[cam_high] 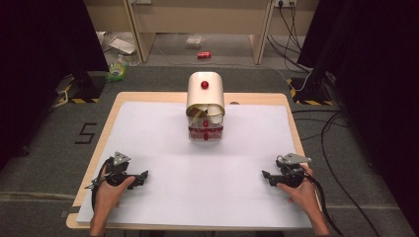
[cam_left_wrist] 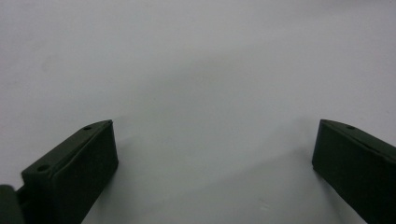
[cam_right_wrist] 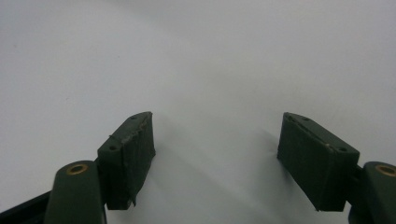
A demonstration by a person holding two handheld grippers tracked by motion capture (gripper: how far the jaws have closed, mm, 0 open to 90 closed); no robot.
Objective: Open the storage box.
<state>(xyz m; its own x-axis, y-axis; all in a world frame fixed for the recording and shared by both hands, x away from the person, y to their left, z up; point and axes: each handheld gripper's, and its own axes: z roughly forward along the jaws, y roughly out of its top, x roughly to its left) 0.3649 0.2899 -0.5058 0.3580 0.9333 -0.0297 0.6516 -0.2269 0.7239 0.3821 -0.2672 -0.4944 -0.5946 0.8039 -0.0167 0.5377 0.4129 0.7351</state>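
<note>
While the cream toaster (cam_high: 205,106) waits mid-table, we rest both grippers, left (cam_high: 143,176) and right (cam_high: 265,175), spread empty, ready to reach.

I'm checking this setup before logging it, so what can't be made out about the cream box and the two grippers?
- Cream box, high view: the things in its open front are too small and blurred to name.
- Red button on its top: any marking is too small to read.
- Left gripper and right gripper, high view: the jaws are small and dark; the gripper views show them wide apart over bare white sheet.
</note>
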